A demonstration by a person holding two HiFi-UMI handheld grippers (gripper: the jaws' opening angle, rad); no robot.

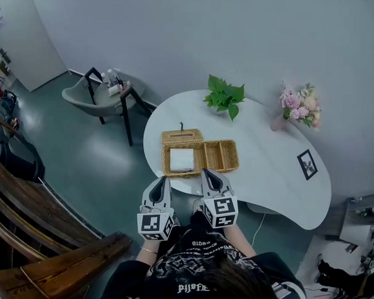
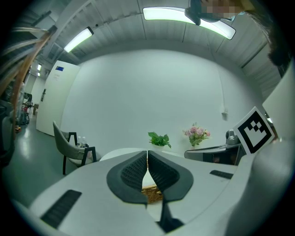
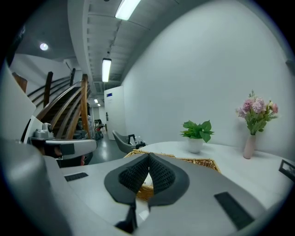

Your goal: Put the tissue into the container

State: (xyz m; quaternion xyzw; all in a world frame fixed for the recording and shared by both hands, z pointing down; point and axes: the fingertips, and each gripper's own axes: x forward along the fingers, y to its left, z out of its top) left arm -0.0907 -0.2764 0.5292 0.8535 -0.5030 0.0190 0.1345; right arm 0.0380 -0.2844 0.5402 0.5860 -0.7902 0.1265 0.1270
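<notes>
A wicker container (image 1: 200, 172) with two compartments stands near the front edge of the white table (image 1: 273, 173), its lid (image 1: 182, 137) flipped open behind it. A white tissue pack (image 1: 181, 159) lies in the left compartment; the right compartment holds nothing. My left gripper (image 1: 162, 179) hovers just in front of the container's left corner, jaws shut and empty. My right gripper (image 1: 210, 174) hangs at the container's front rim, also shut with nothing between the jaws. In the left gripper view the left gripper (image 2: 147, 168) hides most of the container (image 2: 152, 193). In the right gripper view the container (image 3: 203, 162) shows behind the right gripper (image 3: 148, 166).
A potted green plant (image 1: 224, 96) and a vase of pink flowers (image 1: 300, 105) stand at the table's far side. A square marker card (image 1: 307, 164) lies at the right. A grey chair (image 1: 93, 97) stands on the floor at left, with wooden stair rails (image 1: 56, 254) nearer.
</notes>
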